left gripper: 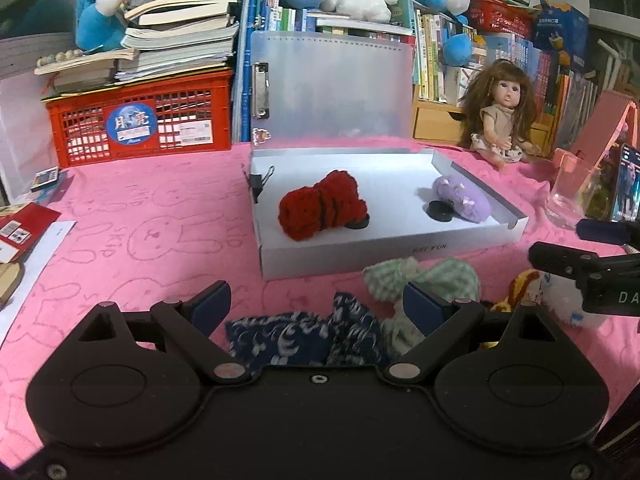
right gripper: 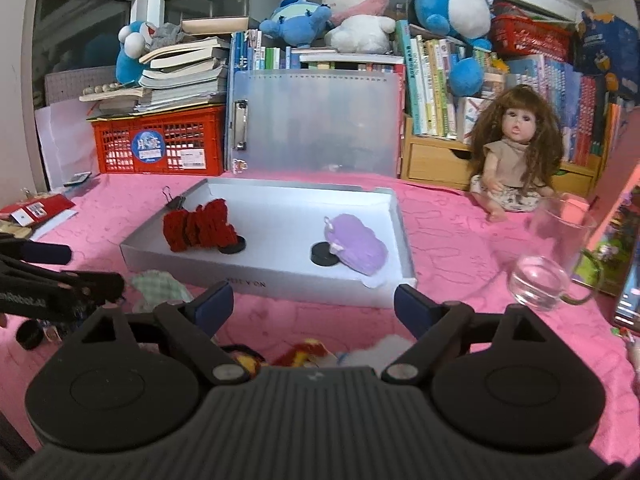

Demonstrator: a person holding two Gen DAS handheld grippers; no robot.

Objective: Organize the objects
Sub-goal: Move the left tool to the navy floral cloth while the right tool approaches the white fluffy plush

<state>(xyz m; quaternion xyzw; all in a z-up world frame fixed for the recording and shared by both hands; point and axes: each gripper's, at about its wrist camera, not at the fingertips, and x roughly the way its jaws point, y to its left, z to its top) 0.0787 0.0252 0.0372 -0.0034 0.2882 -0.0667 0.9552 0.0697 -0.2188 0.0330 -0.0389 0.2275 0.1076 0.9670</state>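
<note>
A shallow white box point(left gripper: 376, 250) point(right gripper: 256, 278) lies on the pink cloth. In it sit a red knitted piece point(left gripper: 322, 206) point(right gripper: 198, 224) and a purple knitted piece point(left gripper: 462, 200) point(right gripper: 358, 248), each by a black disc. In front of the box lie a dark blue patterned cloth point(left gripper: 304, 336), a green checked cloth point(left gripper: 424, 280) point(right gripper: 158, 284) and a yellow-and-white soft toy point(left gripper: 560, 300) point(right gripper: 308, 352). My left gripper point(left gripper: 318, 304) is open above the blue cloth, nothing held. My right gripper point(right gripper: 314, 306) is open over the toy, pads clear of it.
A doll point(left gripper: 502, 116) point(right gripper: 514, 160) sits at the back right beside an empty glass mug point(left gripper: 572, 196) point(right gripper: 548, 268). A red crate point(left gripper: 140, 124) with stacked books, a clipboard point(left gripper: 332, 88) and bookshelves with plush toys line the back. Papers point(left gripper: 24, 236) lie at the left edge.
</note>
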